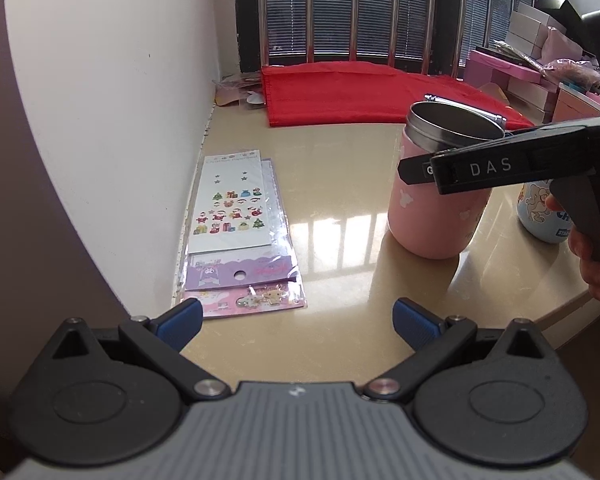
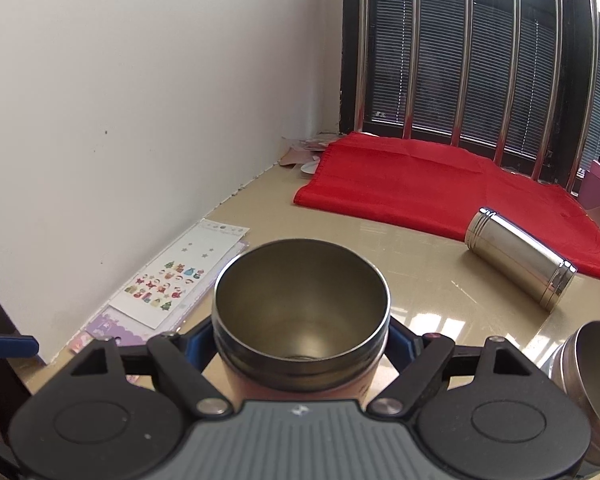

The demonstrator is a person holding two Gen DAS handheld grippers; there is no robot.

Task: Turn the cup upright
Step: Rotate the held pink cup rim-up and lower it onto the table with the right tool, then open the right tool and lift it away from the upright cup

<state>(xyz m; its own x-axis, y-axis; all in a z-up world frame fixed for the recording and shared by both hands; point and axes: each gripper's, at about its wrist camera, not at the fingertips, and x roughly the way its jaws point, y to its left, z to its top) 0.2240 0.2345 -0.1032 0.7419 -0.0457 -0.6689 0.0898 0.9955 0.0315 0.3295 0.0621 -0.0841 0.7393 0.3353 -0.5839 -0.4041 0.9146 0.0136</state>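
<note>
The pink cup point(image 1: 438, 196) stands upright on the counter point(image 1: 340, 200), mouth up, just in front of the red cloth point(image 1: 360, 92). The right gripper point(image 2: 300, 344) is clamped around it below the steel rim. The left gripper point(image 1: 298, 316) hangs wide open, holding nothing, nearer than the cup.

Counting what is sitting on the table point(image 2: 440, 280): one pink cup point(image 1: 436, 208) standing mouth up, near centre. One blue printed cup point(image 1: 540, 216) standing right of it. One steel canister point(image 2: 520, 258) lying far right. One red cloth point(image 2: 440, 188) lying far. Sticker sheets point(image 1: 236, 232) are lying in one overlapping pile, left; I am making out three.
</note>
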